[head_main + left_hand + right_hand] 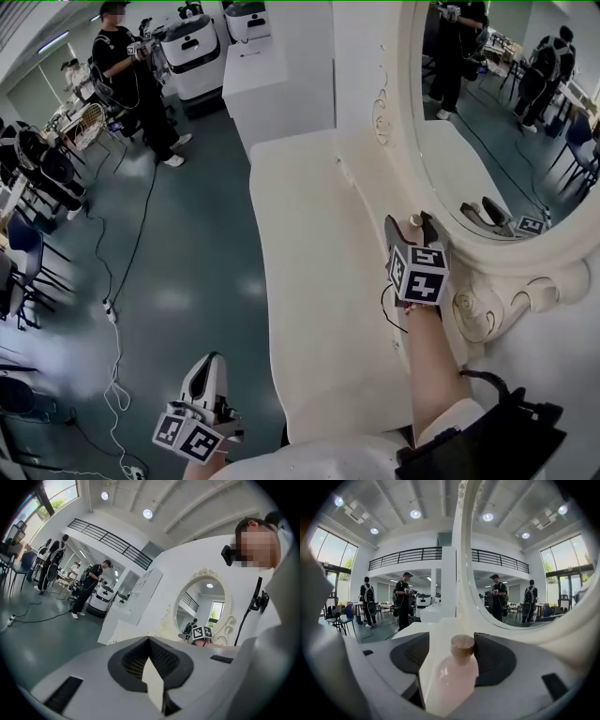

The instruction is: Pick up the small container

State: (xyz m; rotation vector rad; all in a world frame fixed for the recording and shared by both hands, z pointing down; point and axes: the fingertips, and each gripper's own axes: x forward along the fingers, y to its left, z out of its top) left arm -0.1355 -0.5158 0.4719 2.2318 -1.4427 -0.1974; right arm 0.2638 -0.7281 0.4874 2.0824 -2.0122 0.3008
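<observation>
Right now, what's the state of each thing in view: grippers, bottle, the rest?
left gripper: jaws together, empty, held over the floor beside the table.
right gripper: closed on the bottle, over the table next to the mirror.
bottle: pink, capped, between the right jaws with its cap pointing forward.
mirror: upright, reflecting the right gripper.

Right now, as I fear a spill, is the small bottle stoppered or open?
Stoppered: a tan cap sits on the neck of the pink small bottle, held between the jaws of the right gripper.
</observation>
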